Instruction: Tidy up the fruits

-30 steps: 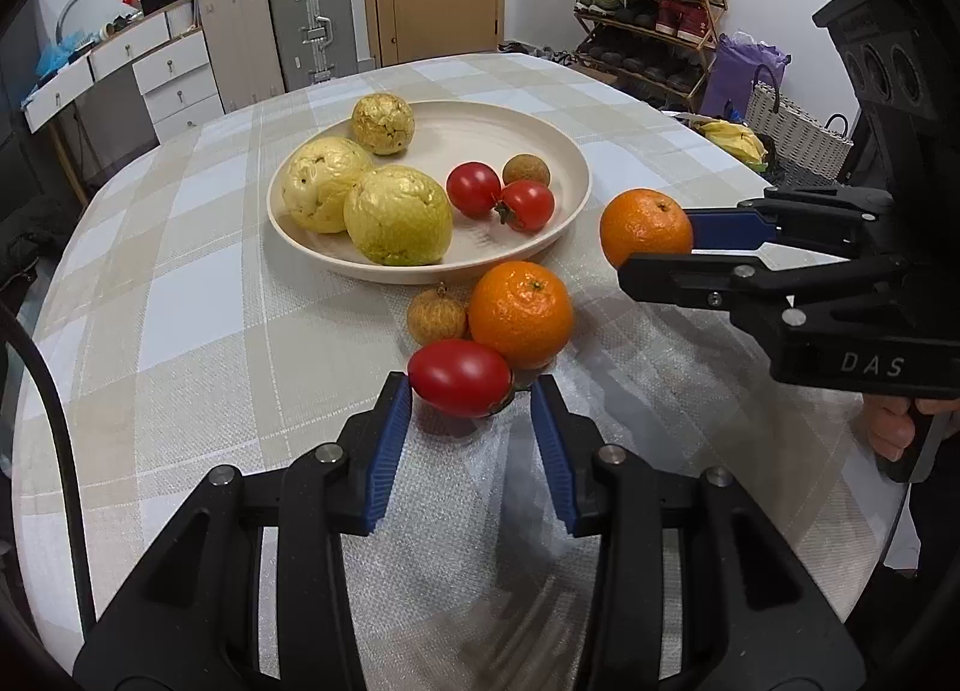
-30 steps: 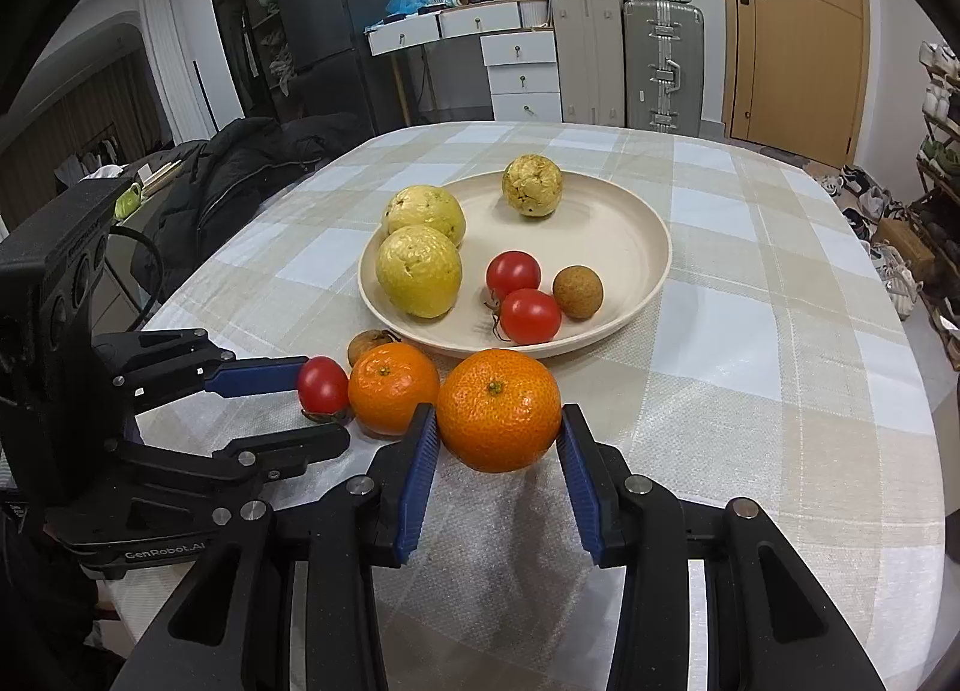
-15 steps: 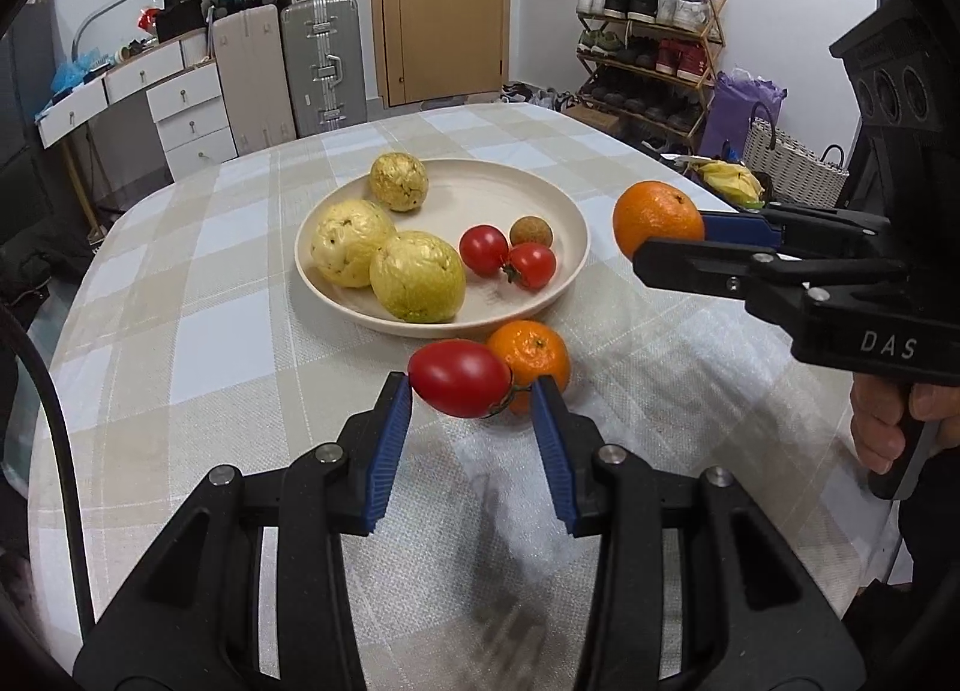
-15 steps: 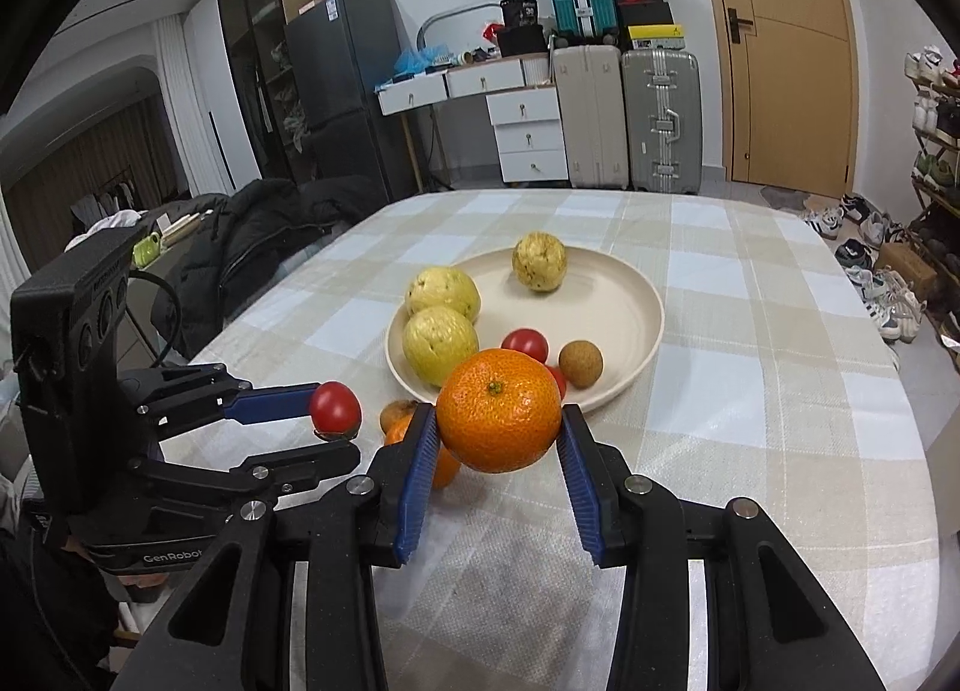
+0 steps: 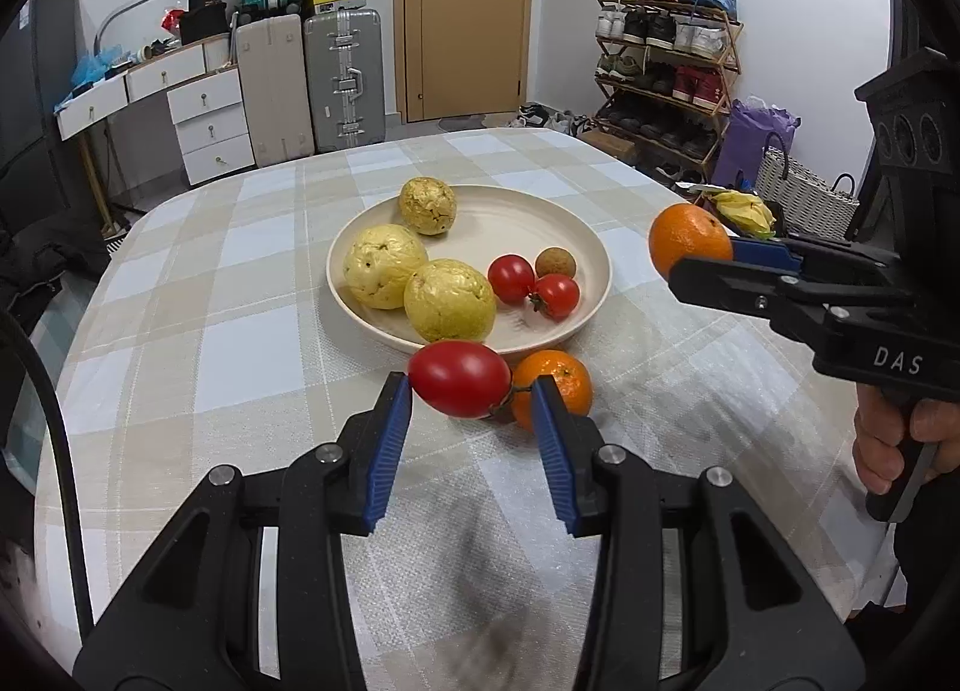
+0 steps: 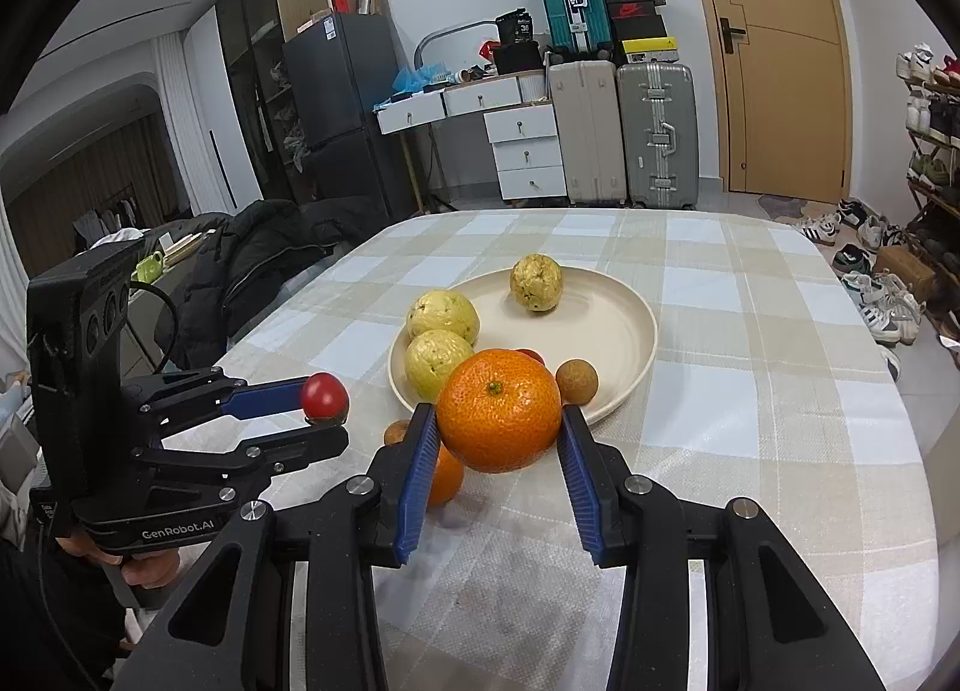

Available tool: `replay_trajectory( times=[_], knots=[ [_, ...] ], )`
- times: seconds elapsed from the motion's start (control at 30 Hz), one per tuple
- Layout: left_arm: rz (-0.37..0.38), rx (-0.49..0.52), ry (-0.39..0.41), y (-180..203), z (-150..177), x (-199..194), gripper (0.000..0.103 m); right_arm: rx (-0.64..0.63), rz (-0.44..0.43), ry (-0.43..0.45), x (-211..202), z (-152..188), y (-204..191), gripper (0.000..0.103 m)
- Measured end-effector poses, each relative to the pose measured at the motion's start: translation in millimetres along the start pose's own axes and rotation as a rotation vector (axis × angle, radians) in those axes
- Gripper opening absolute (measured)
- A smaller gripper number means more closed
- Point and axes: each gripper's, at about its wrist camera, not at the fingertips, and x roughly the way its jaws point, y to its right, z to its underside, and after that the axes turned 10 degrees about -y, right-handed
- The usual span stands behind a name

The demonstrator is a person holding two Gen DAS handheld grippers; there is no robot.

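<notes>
My left gripper (image 5: 471, 391) is shut on a red tomato (image 5: 459, 378) and holds it above the table, near the front rim of the cream plate (image 5: 594, 247). My right gripper (image 6: 498, 427) is shut on a large orange (image 6: 499, 407), held above the table in front of the plate (image 6: 630, 325). The plate holds three yellow guavas (image 5: 449, 299), two tomatoes (image 5: 510, 278) and a brown longan (image 5: 555, 262). A second orange (image 5: 561, 382) lies on the cloth by the plate's near rim, and a brown longan (image 6: 397, 431) beside it.
The round table wears a checked cloth (image 5: 240, 343). Its right edge drops off toward a woven basket (image 5: 804, 193) and shoe rack (image 5: 660, 66). Suitcases (image 6: 654, 132) and drawers stand behind the table. A dark jacket (image 6: 258, 265) lies at the left side.
Both grippers have risen and pulled back from the table with their fruit. The plate and the loose orange now look farther off and lower.
</notes>
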Motion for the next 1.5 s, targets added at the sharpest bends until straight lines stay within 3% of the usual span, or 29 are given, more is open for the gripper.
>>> replay_trajectory(
  times=[0.8, 1.5],
  knots=[
    [-0.052, -0.087, 0.088, -25.2, -19.3, -15.2, 0.039, -0.008, -0.003, 0.032, -5.8, -10.7, -2.2, 0.041],
    [-0.065, -0.083, 0.038, -31.7, -46.9, 17.6, 0.039, 0.037, 0.008, 0.025, 6.9, -34.8, 20.6, 0.041]
  ],
)
